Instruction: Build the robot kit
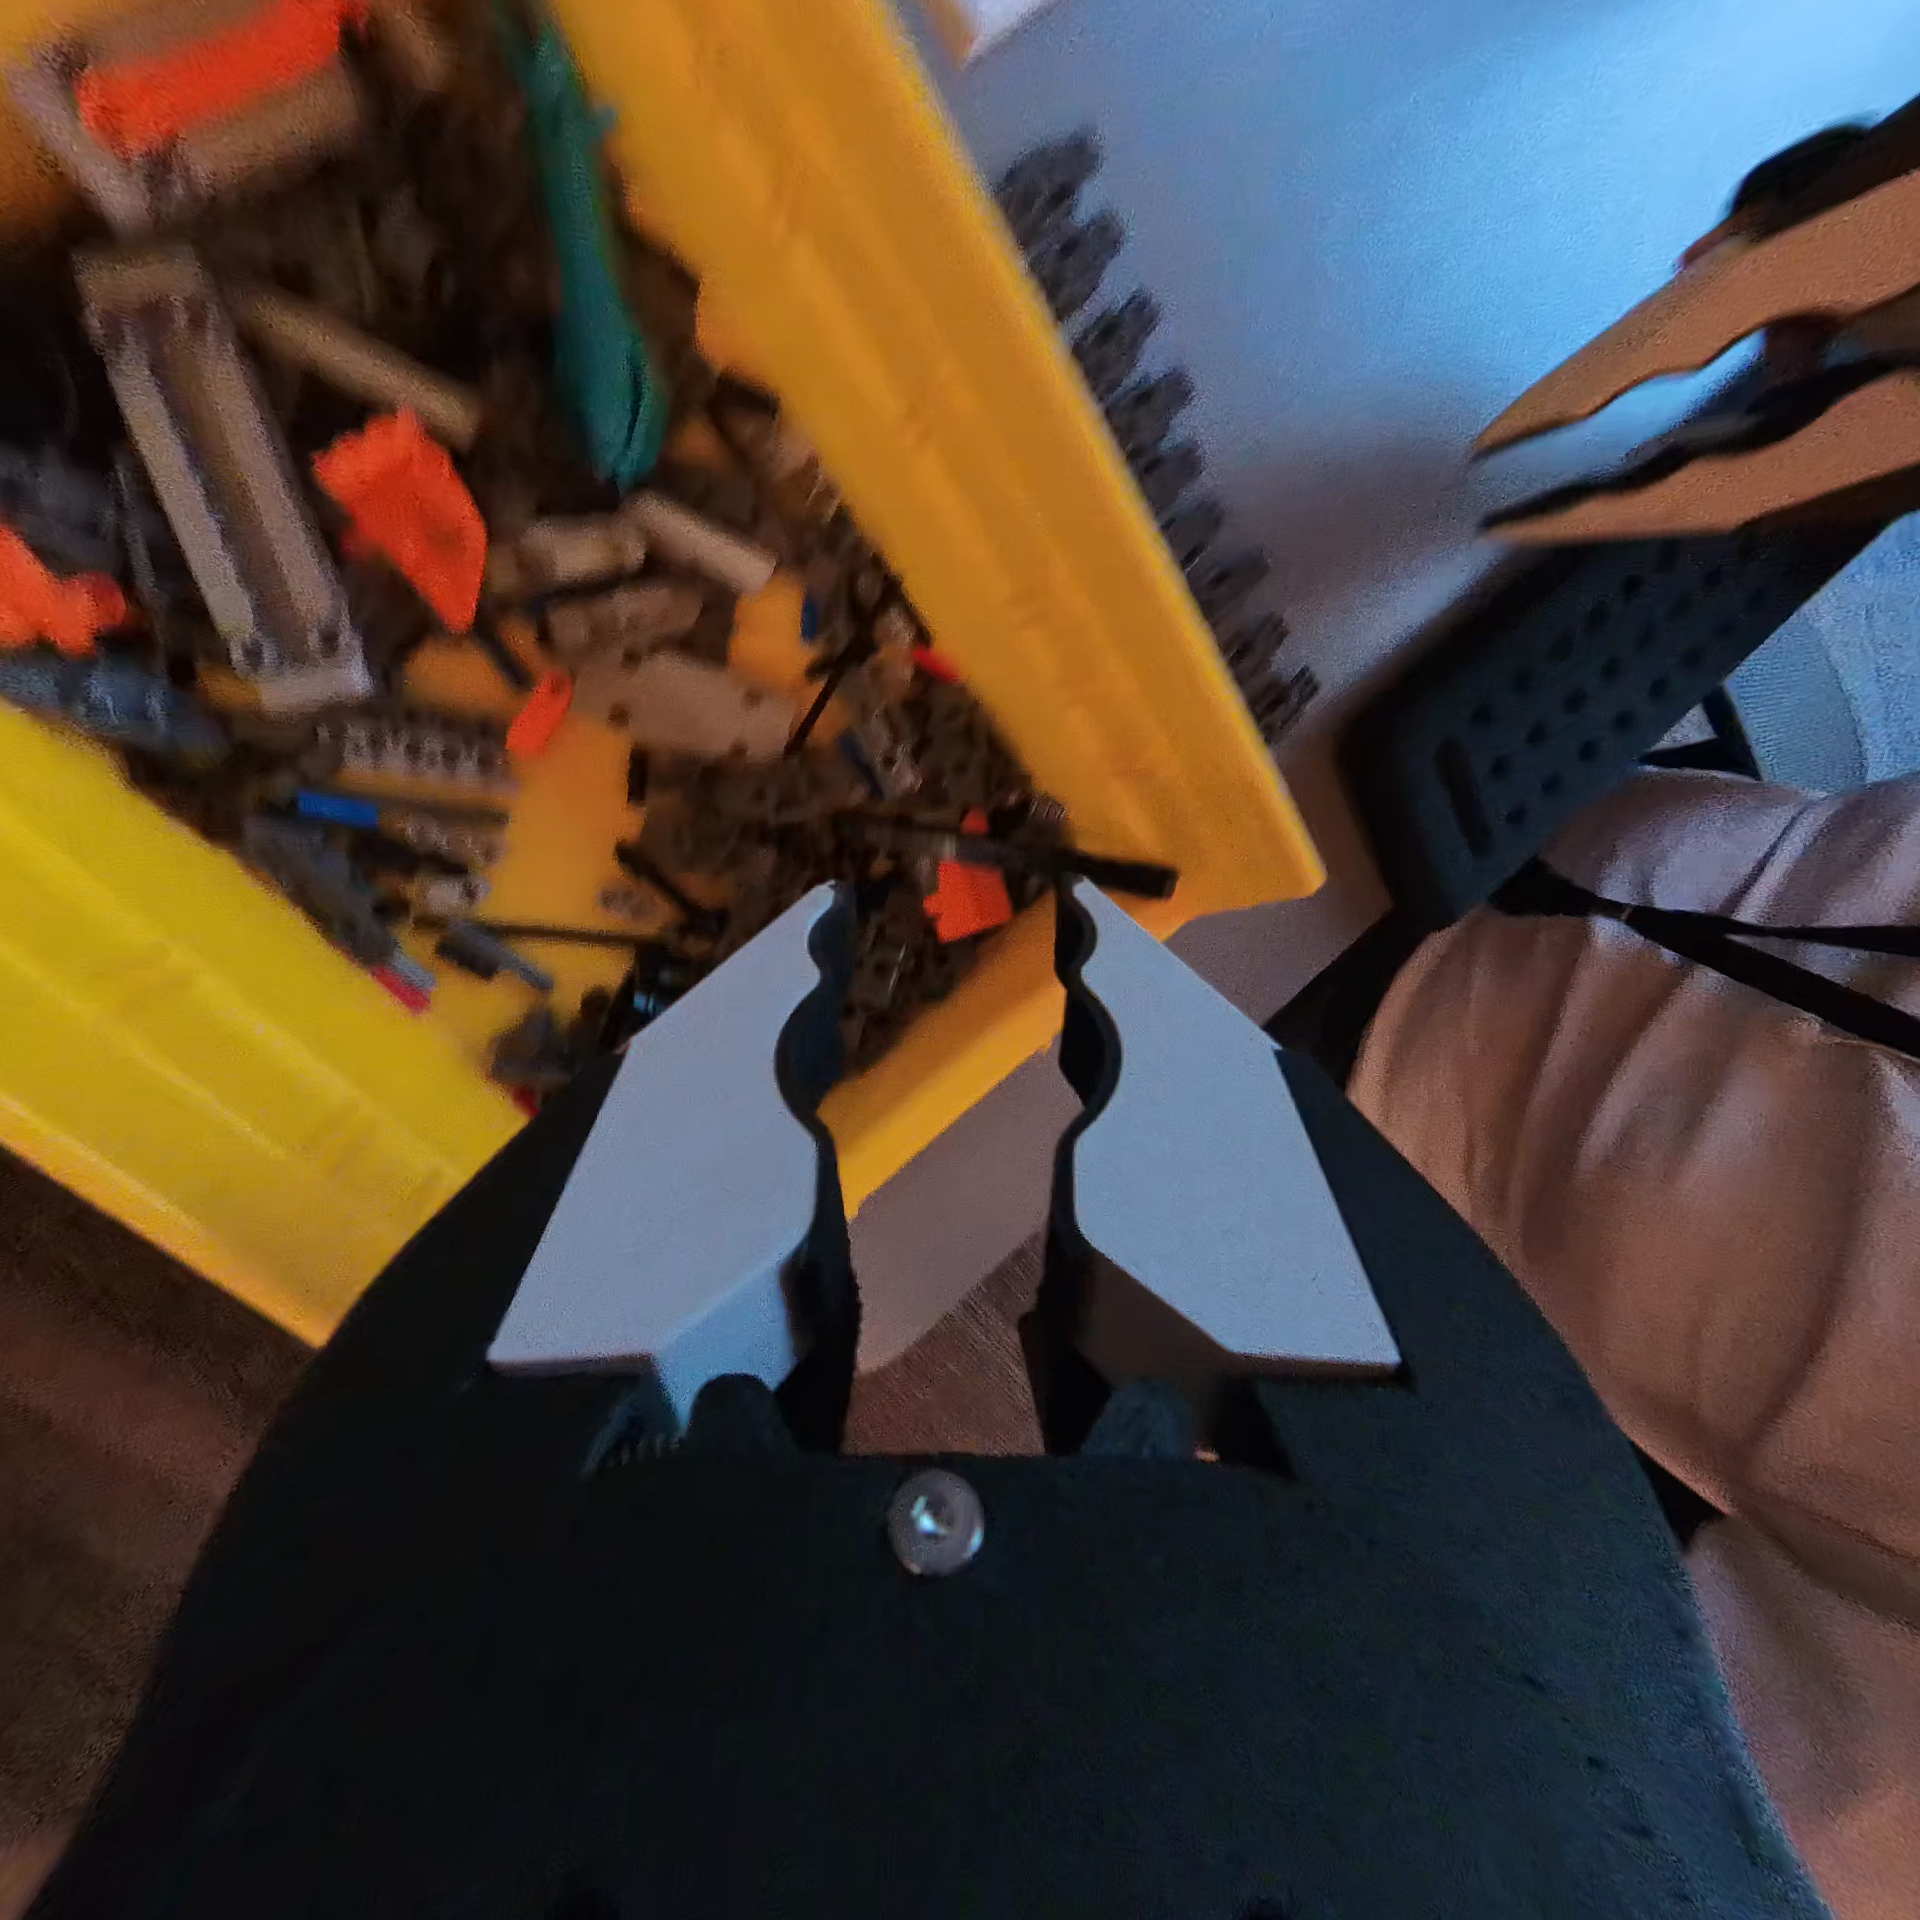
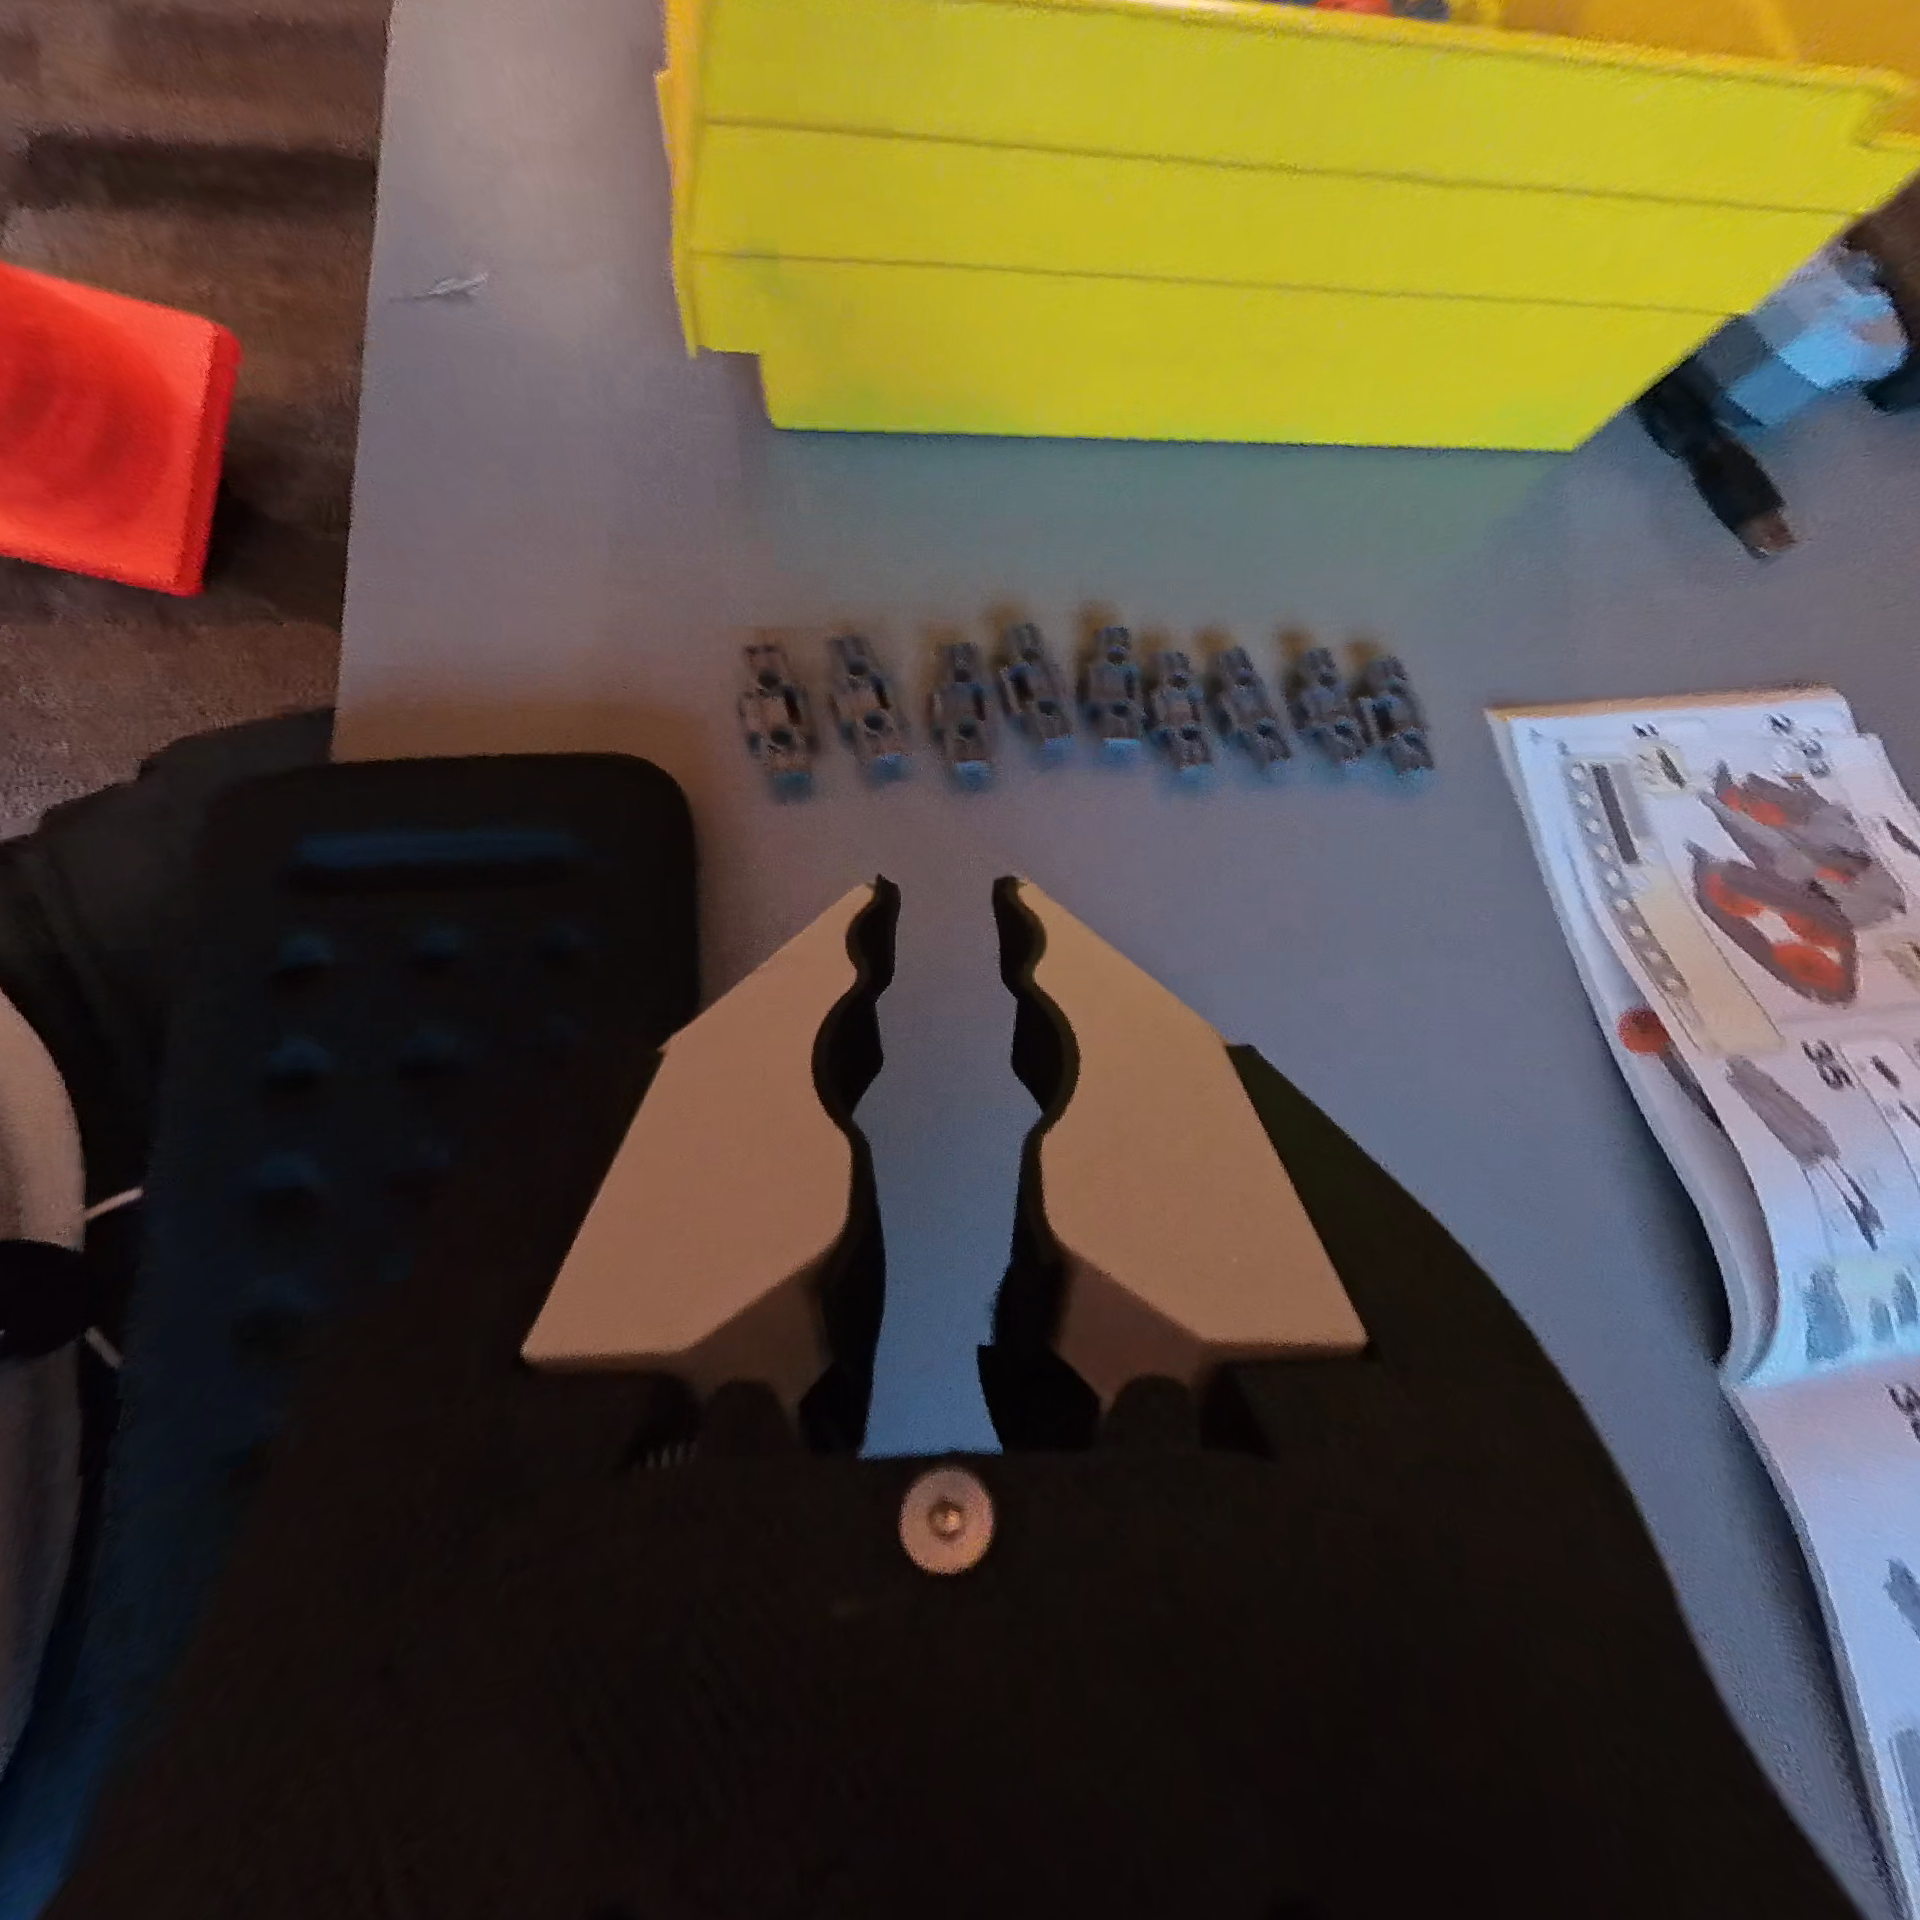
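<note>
The left gripper (image 1: 948,894), jaws apart and empty, hovers over a yellow bin (image 1: 935,436) of mixed building pieces (image 1: 436,582). The right gripper (image 2: 943,883), also parted and empty, hangs above the grey tabletop (image 2: 582,540), near a row of small grey parts (image 2: 1081,707), beside an open instruction booklet (image 2: 1756,1039).

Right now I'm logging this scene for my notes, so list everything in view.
yellow bin: one, yellow, on the table's far side, full of mixed building pieces
grey connector pieces: about nine, dark grey, row before bin
instruction booklet: one, white, open, table right
table: one, grey
red block: one, left of the table
left gripper: open, empty, over bin's corner
right gripper: open, empty, near the row
</note>
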The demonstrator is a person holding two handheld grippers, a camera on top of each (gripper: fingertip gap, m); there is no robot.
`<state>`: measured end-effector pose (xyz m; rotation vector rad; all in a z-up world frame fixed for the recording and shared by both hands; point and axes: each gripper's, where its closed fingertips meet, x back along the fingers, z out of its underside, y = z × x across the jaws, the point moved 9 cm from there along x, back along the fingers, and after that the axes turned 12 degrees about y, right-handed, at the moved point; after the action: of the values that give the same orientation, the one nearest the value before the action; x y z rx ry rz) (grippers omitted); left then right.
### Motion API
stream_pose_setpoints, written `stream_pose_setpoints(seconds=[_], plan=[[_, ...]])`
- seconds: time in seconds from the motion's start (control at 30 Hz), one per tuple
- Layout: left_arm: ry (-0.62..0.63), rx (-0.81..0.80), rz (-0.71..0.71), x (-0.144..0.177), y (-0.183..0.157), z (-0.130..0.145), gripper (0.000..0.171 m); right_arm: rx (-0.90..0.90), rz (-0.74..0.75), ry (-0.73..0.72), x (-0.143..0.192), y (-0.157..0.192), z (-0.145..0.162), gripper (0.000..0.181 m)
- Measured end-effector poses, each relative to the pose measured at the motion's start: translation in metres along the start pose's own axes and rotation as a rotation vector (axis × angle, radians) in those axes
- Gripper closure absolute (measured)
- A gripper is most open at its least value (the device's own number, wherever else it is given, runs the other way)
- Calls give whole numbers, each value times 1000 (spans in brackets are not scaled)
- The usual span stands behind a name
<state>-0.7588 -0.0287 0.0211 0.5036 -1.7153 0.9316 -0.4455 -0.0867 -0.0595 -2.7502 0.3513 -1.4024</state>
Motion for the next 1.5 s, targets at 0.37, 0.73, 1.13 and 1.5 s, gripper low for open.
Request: stream_pose_setpoints(seconds=[0.37,0.73,1.13,1.5], plan=[[217,-131,-141,-54,24,27,140,-118,-32,-89,2,-25,22,163],[269,-287,-70,-81,22,31,158,-148,-49,-80,-6,-32,27,163],[236,-206,-104,-70,28,32,129,-65,-34,-38,-6,-25,27,163],[203,-374,-130,-80,26,-3,117,-54,-29,-44,-2,-21,27,163]])
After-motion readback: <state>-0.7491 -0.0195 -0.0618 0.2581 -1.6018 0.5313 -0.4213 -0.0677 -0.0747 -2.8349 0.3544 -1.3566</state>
